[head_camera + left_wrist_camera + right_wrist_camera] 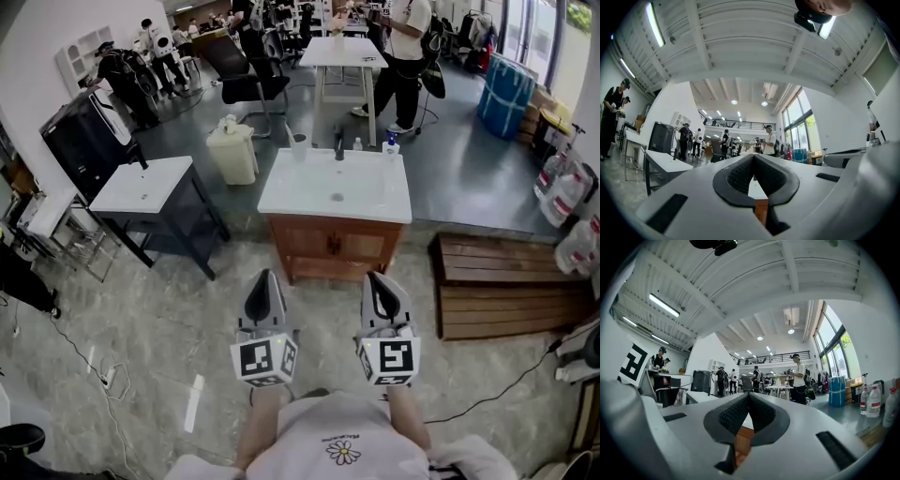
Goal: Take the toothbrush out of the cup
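Left gripper [265, 278] and right gripper [380, 279] are hanging side by side, low in the head view, just in front of the person's white shirt [337, 441]. Both are pointing forward toward the washstand [335, 246] and are well apart from it.

Left gripper [753, 159]: the jaws are sitting together, the dark pads [738, 176] are meeting at the tip, and nothing is lying between them.

Right gripper [749, 397]: the same, with the jaws pressing closed on each other and holding nothing.

The cup [298, 147] is standing upright on the back left corner of the washstand's white top [281, 195], left of the dark tap [338, 145]. The toothbrush is too small to pick out at this range, so I cannot tell how it is sitting in the cup.

A small bottle [357, 143] and a pump bottle [391, 144] are standing along the back edge, right of the tap.

A second white stand [150, 187] is sitting to the left, with a pale bin [233, 152] between the two stands and further back. A wooden bench [506, 281] is lying to the right.

People are standing around tables in the background.
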### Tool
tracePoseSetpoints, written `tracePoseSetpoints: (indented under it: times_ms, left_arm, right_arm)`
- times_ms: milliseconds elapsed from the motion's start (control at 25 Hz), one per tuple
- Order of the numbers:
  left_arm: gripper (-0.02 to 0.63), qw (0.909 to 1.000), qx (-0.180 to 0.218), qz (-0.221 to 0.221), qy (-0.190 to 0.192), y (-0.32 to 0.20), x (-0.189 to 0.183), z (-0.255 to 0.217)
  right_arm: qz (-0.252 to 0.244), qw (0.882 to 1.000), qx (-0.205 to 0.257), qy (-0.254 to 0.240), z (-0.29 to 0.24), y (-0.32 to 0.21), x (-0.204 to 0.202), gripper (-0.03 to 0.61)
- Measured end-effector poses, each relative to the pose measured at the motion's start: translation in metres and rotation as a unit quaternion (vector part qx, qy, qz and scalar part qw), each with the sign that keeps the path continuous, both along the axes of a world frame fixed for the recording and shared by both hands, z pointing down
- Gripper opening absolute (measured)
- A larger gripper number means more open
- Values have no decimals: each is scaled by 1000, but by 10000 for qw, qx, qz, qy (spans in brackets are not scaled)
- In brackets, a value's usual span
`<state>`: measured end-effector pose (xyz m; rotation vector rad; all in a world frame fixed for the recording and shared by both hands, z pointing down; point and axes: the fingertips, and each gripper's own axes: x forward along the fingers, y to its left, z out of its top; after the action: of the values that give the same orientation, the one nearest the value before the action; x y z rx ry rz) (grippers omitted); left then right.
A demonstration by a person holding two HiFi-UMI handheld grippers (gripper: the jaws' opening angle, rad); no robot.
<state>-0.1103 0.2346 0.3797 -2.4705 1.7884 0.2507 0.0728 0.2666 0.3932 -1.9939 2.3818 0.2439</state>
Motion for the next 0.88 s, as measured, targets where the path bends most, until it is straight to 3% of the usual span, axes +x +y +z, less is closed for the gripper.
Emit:
tracePoseSetpoints:
  times_ms: [360,520,680,880]
  left_arm:
    - [17,9996,-88,-44,256,-22,6,9]
    - [17,9996,59,129,259,-46,23,4]
    - [17,9991,200,357,137,-72,36,-1]
    - [17,9983,462,346,125,-134,37,-17]
  right_arm:
    - [-262,9994,-20,210,6,-17,0,12]
    - [-223,9981,241,529,-1,-37,7,12]
    - [-231,9987,246,389,-2,-65,11,12]
    - [65,9931,359,1115,-7,-120,17,12]
